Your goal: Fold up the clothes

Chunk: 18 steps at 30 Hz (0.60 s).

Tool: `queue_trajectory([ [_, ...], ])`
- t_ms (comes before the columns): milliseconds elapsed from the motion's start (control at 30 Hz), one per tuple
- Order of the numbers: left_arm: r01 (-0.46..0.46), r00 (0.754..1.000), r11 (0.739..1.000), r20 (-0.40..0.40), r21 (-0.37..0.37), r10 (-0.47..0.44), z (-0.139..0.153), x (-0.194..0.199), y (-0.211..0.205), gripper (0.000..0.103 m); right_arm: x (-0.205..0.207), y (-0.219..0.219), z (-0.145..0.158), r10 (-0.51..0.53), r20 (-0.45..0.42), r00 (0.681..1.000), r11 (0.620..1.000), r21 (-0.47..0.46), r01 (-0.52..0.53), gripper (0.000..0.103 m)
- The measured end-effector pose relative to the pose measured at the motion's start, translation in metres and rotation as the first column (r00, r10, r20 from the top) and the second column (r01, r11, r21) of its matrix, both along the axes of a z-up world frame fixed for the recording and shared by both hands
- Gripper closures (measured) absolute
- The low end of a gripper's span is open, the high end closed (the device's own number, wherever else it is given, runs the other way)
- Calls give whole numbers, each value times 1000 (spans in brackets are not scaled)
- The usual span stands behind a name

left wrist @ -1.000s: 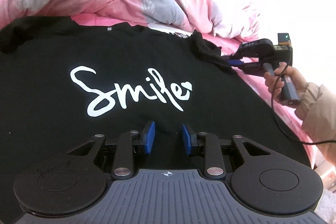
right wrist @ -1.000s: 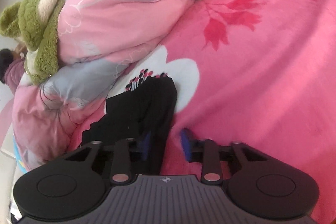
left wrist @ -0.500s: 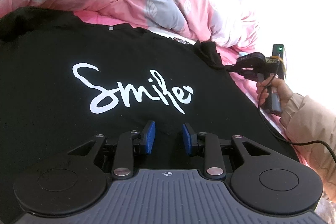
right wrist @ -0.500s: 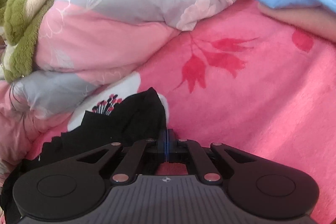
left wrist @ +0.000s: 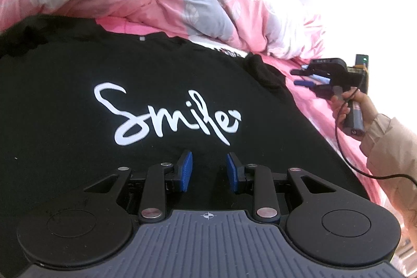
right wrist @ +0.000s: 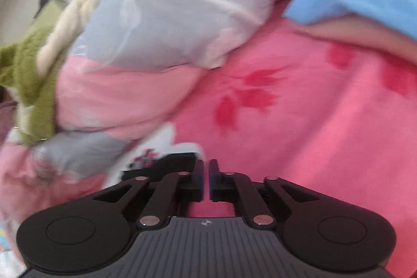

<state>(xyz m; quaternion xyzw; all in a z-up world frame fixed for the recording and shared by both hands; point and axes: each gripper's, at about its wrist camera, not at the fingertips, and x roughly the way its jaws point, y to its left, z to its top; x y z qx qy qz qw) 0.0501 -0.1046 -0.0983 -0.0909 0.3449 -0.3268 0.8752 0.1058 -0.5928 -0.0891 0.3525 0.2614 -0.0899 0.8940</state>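
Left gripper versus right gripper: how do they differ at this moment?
The left gripper has its jaws wide apart; the right gripper shows only a narrow gap, its jaws opening. The left gripper hovers over the lower front of the black T-shirt; the right gripper is off the shirt, close to its sleeve, over the pink bedding. Both grip nothing.
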Motion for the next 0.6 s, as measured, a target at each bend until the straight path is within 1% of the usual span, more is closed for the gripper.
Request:
queue_trajectory([
  [33,-9,1000,1000,0,2,9,3,0,1,74,8,3,1,15,-13,1000,1000,-15,-15,61],
  [67,-17,1000,1000,0,4,17,6,1,1,74,16,6,2,29,-26,999,999,-29,-30,57],
  [100,-26,1000,1000,0,7,26,10,1,3,74,22,9,3,37,-37,999,998,-50,-39,57],
  [167,-54,998,998,10,20,54,18,2,8,74,26,13,3,29,-43,999,998,-63,-31,57],
  [233,-101,995,994,15,39,100,27,9,16,74,25,12,1,-11,-55,998,999,-49,8,57],
  [333,-178,984,982,28,70,177,39,25,29,74,16,18,7,-39,-58,998,995,-95,34,57],
  [400,-242,970,966,27,87,240,46,41,38,74,14,39,22,20,-27,999,982,-189,-25,57],
  [467,-295,956,952,26,80,293,49,63,45,74,22,71,38,139,-16,990,954,-268,-138,57],
  [500,-320,947,944,30,75,319,50,75,48,73,29,91,44,209,-23,978,929,-306,-206,57],
  [567,-368,930,926,46,83,366,51,101,50,73,45,134,50,346,-55,937,862,-376,-340,57],
  [600,-380,925,921,58,85,376,50,117,49,70,56,156,50,405,-74,911,824,-403,-399,57],
])
